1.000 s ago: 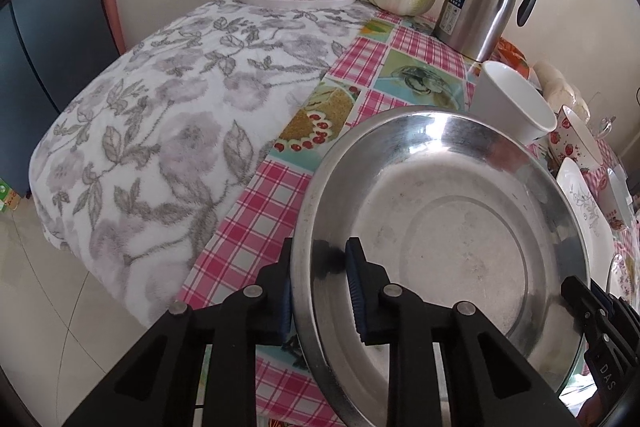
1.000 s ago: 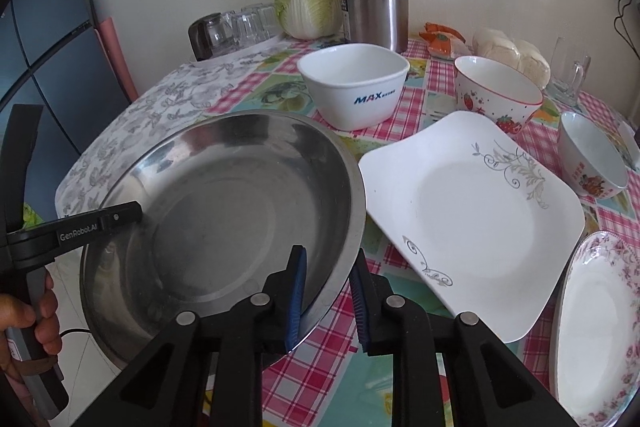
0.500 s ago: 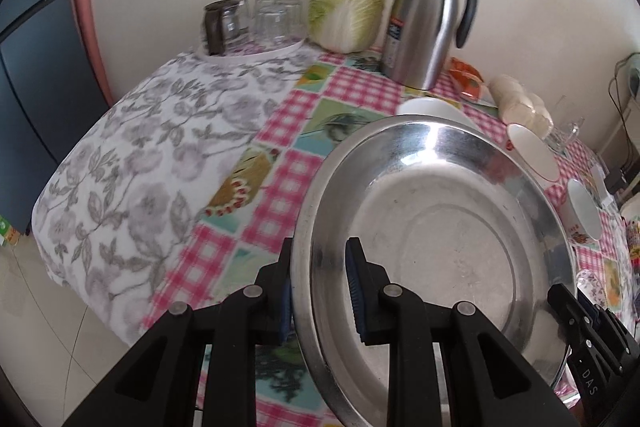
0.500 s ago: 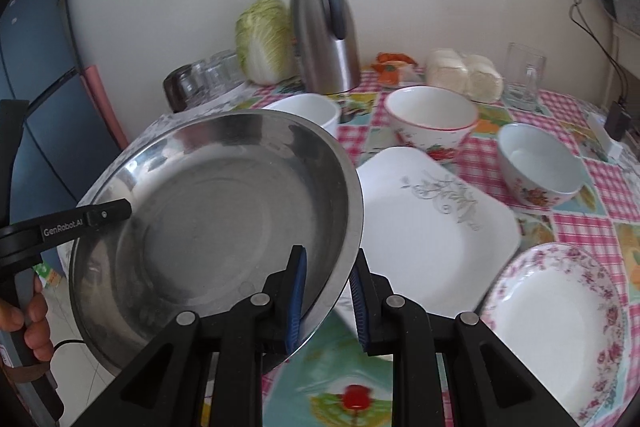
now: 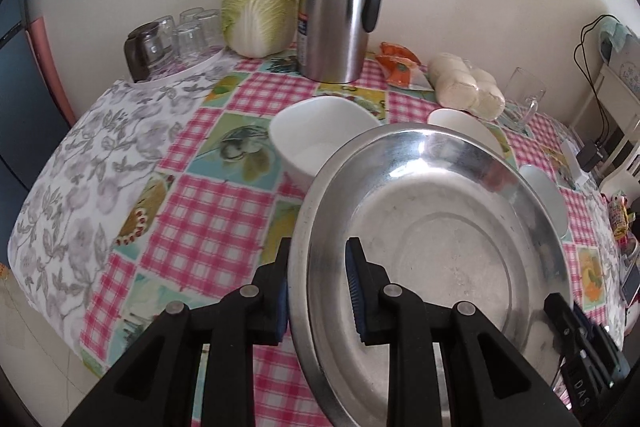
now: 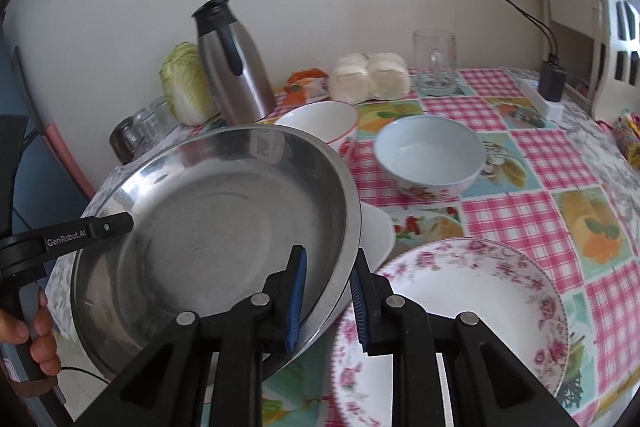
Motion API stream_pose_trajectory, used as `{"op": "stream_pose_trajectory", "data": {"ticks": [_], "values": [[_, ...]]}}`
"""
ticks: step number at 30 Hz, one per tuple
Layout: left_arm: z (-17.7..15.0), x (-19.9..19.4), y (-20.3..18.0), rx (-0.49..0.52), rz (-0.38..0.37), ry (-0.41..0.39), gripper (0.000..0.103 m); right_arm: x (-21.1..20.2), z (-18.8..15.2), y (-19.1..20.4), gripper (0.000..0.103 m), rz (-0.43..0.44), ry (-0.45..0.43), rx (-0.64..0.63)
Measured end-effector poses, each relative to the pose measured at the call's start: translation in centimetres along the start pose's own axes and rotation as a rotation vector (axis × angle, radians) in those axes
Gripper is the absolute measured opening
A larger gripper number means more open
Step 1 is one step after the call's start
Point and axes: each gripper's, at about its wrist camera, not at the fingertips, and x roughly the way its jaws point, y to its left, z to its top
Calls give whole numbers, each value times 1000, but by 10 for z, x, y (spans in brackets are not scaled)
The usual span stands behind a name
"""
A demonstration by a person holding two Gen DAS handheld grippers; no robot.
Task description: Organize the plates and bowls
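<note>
steel dish [image 6: 224,227] held off the surface [image 6: 532,155], tilted. left gripper [image 5: 318,291] clamped on its rim at 9 o'clock, right gripper [image 6: 326,301] clamped on rim at 4 o'clock. floral plate [image 6: 480,307] at 3 o'clock of dish, white bowl [image 6: 430,157] at 1 o'clock.
</note>
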Motion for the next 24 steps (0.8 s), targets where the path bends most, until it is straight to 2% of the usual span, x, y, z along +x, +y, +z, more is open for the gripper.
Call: {"op": "stream_pose_trajectory", "data": {"ticks": [4, 10, 14, 20, 24], "values": [[3, 7, -15, -45, -35, 15, 25, 1, -1, -19, 23, -38, 10, 27], [-9, 24, -28, -62, -29, 36, 25, 4, -5, -36, 23, -73, 29, 43], [-16, 37, -25, -72, 3, 67, 25, 7, -9, -36, 23, -82, 48, 36], [-19, 39, -22, -77, 22, 60, 25, 17, -13, -29, 23, -106, 76, -5], [-23, 51, -21, -78, 34, 93, 26, 21, -14, -26, 23, -128, 72, -24]]}}
